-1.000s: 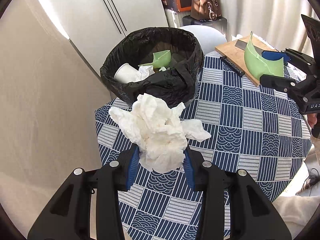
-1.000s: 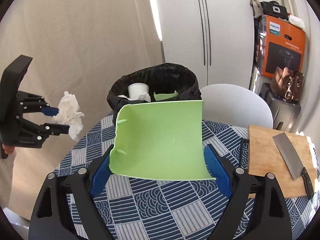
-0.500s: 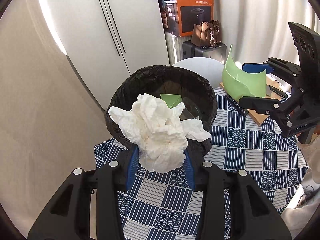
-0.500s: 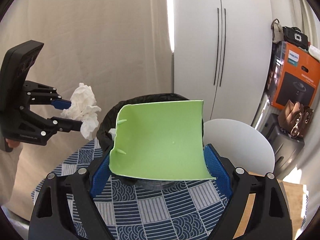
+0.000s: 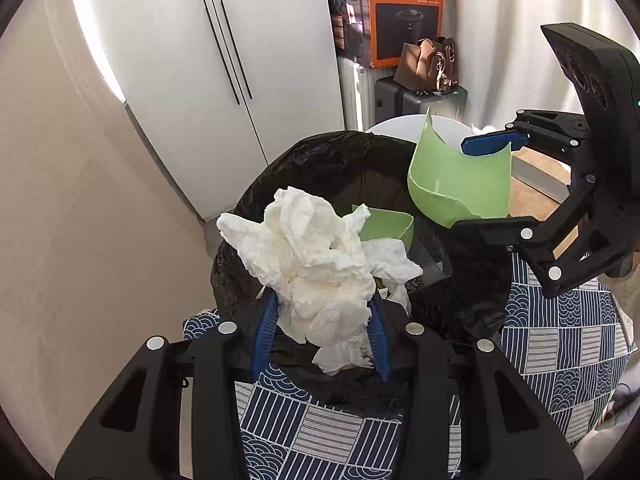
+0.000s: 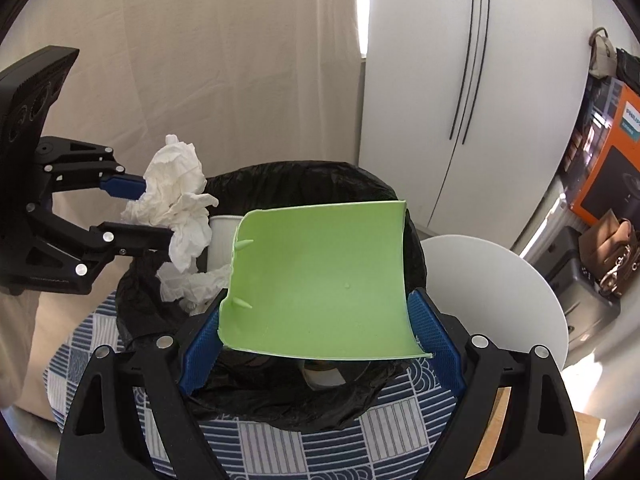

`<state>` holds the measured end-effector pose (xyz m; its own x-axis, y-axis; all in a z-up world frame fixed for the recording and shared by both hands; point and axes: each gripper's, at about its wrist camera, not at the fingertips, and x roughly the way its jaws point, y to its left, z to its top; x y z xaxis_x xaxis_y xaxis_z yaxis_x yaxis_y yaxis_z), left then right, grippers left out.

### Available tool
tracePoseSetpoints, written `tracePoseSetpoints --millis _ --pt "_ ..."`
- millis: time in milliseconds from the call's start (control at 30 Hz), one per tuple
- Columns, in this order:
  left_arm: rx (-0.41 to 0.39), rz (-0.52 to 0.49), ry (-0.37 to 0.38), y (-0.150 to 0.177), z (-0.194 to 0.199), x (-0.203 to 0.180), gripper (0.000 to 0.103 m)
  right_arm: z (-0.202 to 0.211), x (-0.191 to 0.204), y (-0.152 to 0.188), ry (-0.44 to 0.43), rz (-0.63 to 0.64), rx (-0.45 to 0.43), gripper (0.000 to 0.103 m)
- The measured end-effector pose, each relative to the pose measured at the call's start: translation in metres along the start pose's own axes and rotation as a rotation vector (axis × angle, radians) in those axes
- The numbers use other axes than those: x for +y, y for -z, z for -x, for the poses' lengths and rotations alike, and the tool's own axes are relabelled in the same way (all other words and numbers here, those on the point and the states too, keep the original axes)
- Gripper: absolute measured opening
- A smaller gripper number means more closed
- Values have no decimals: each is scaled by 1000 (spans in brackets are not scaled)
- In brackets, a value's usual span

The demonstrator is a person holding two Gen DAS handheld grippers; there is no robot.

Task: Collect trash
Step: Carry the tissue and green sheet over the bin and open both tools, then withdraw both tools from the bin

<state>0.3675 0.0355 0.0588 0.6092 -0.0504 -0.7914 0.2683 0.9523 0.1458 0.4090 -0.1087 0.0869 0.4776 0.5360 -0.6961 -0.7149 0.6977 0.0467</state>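
Observation:
My left gripper [image 5: 320, 338] is shut on a crumpled white tissue wad [image 5: 316, 264] and holds it over the near rim of the black-lined trash bin [image 5: 320, 160]. It also shows in the right wrist view [image 6: 140, 212], with the tissue [image 6: 176, 196] above the bin's left rim. My right gripper [image 6: 320, 340] is shut on a curved green plastic piece [image 6: 324, 284] held over the bin [image 6: 304, 176]; it also shows in the left wrist view [image 5: 480, 184]. Inside the bin lie another green piece [image 5: 386, 226], tissues and a white cup [image 6: 220, 240].
The bin stands on a round table with a blue patterned cloth [image 5: 560, 344]. A wooden cutting board [image 5: 536, 196] lies at the table's right. A white chair [image 6: 492, 288], an orange box [image 5: 404, 8] and a brown bag [image 5: 428, 64] stand behind.
Both grippers moved forward toward the bin with their loads. The tissue and the green piece now hang over the bin's opening instead of over the table.

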Motion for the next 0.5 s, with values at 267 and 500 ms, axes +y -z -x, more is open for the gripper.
tracePoseSetpoints --millis 267,500 --pt "72 -62 37 -13 -43 8 45 -33 -5 -5 12 77 103 82" --pt "40 -21 46 -13 -36 18 90 -15 -6 3 63 61 55 86"
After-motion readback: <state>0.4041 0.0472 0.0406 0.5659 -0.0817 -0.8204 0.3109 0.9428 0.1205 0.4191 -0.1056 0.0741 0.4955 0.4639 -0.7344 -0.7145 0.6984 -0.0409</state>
